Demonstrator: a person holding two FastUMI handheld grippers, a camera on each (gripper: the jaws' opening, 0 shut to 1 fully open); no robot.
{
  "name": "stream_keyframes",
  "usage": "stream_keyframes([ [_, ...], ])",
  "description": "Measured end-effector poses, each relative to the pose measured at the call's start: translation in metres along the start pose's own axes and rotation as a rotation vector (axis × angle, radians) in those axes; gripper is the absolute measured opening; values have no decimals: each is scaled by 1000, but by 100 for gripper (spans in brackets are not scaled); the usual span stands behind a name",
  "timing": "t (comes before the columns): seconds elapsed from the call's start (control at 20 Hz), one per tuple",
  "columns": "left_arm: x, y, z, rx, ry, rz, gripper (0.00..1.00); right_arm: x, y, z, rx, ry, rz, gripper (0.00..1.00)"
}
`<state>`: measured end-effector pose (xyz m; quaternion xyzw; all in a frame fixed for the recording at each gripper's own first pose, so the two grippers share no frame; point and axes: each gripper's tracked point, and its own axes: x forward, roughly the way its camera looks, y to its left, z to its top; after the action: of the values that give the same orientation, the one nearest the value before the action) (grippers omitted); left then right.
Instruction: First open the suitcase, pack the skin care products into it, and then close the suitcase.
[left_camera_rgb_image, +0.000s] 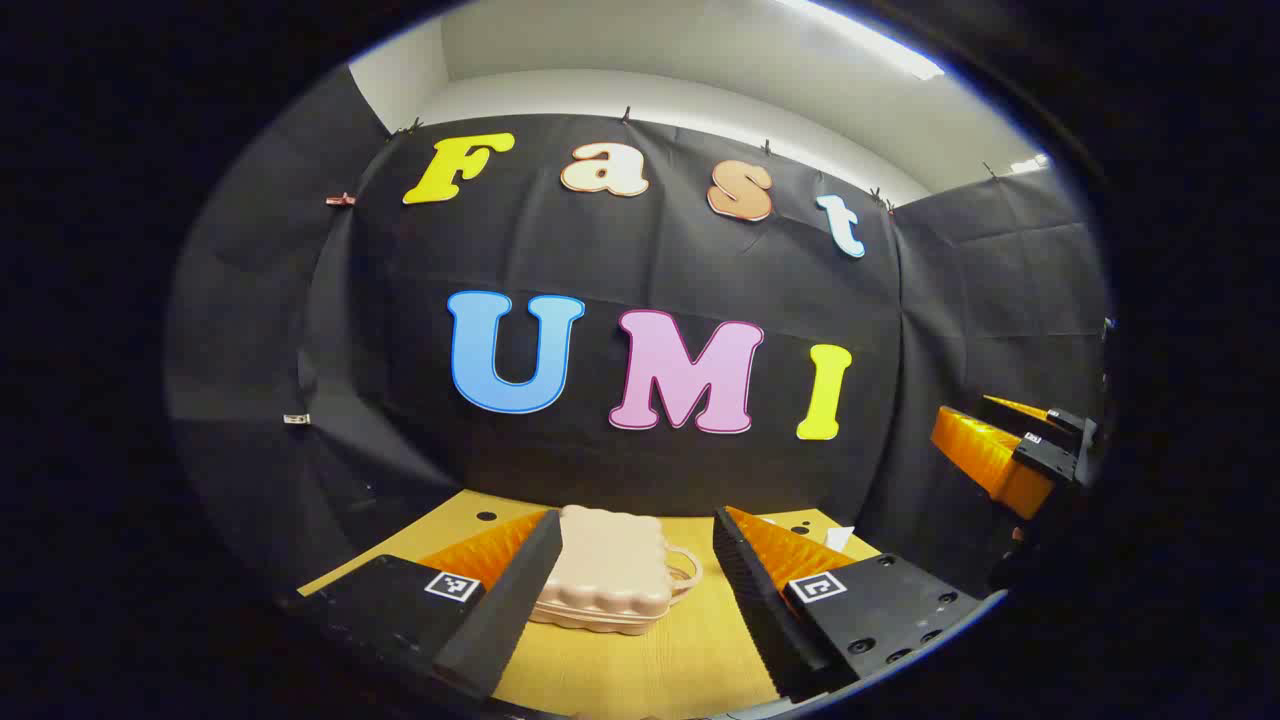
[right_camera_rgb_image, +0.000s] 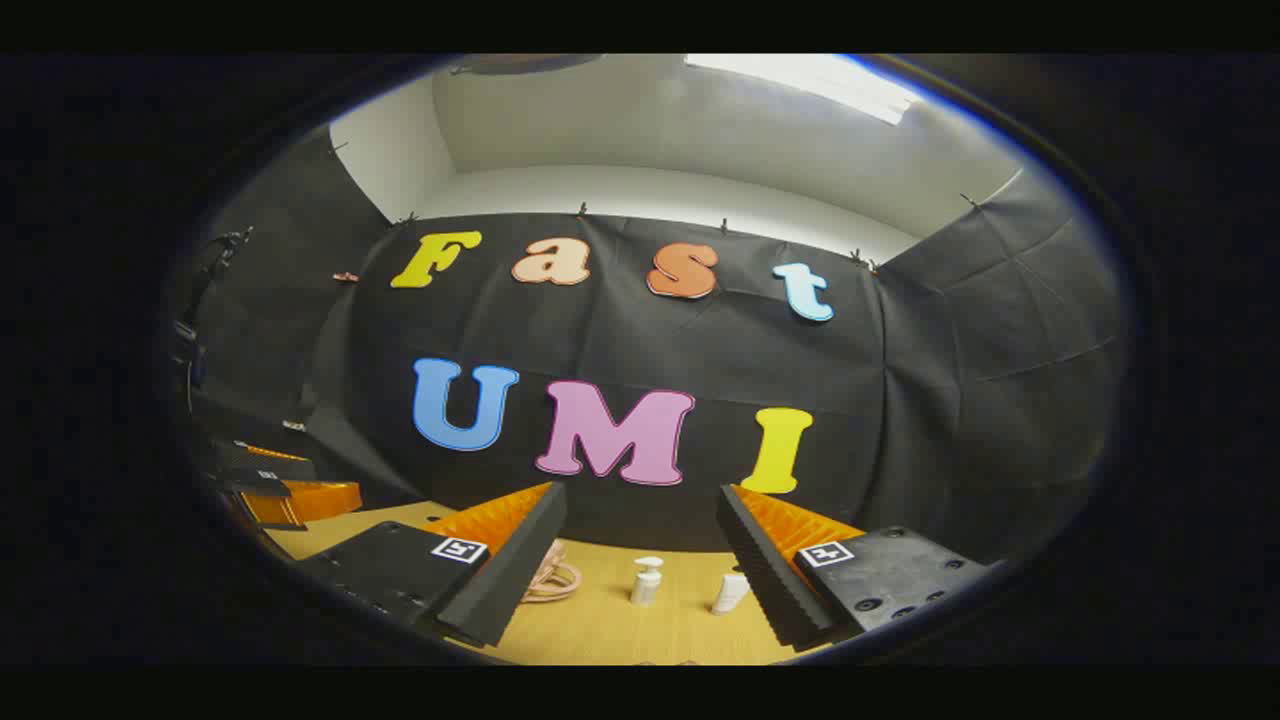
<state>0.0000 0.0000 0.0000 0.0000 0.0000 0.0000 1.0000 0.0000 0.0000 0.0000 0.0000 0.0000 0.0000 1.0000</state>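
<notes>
The left gripper stands with its two fingers spread wide and nothing between them, held above the light wooden tabletop and facing the black cloth wall of the booth. Ahead of it, framed in the gap between its fingers, the small pale-pink hard-shell suitcase with a scalloped edge lies flat and shut on the table, its looped handle turned to the right. In the left gripper view the right gripper shows at the far right edge, up off the table. The right gripper is likewise spread apart and holds nothing, hovering above the same tabletop. In the right gripper view, two skin care products stand upright on the wood between its fingers: a small white pump bottle and, just to the right of it and apart from it, a small white tube. The pink handle of the suitcase peeks out beside the near finger on the left, and the left gripper shows at the left edge
</notes>
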Motion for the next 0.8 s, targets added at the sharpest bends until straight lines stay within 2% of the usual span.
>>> stream_keyframes([
  [0.35,9,-21,-12,64,35,-24,96,0,-22,-12,17,31,-60,95],
  [0.5,18,-29,-14,97,34,-33,96,9,-23,-13,28,25,-51,96],
  [0.8,60,-46,-29,82,70,-54,96,38,-36,-17,-16,7,-37,96],
])
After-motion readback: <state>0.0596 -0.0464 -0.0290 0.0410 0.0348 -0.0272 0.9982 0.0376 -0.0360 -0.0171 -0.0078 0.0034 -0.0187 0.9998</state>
